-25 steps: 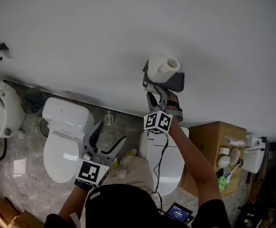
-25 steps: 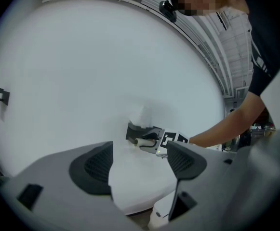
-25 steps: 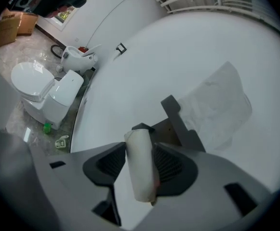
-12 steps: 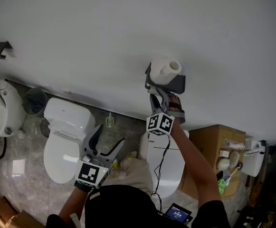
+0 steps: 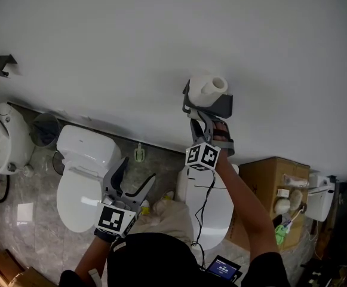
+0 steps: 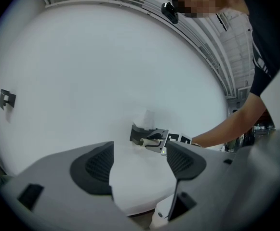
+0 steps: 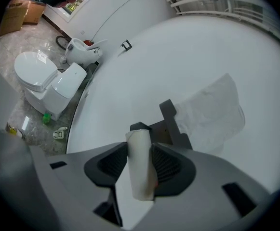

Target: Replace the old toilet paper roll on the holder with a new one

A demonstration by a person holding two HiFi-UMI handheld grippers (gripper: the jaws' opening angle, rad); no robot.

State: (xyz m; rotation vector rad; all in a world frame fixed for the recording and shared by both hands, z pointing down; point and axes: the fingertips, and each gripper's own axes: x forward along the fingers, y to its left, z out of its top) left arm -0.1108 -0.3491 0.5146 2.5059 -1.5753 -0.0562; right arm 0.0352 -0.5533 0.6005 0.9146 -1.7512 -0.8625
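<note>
Right gripper [image 7: 140, 152], at 6 o'clock of the holder [image 7: 167, 110], jaws just closing, pinches the old roll [image 7: 140, 177] to free it; left gripper [image 6: 140, 150] idles wide open, empty.

The old roll [image 7: 140, 172] is down to a slim, off-white cardboard tube, slightly flattened; it stands nearly upright in the right gripper view, pinched between the pads of the right gripper [image 7: 140, 155], whose jaws have just been closing on it; its far end lies just in front of the holder [image 7: 171, 121], and whether the two touch cannot be told; the holder is a dark grey bracket fixed to the plain white wall; the new roll [image 5: 204, 89], full and white, rests on top of the holder, its pale core facing sideways.
</note>
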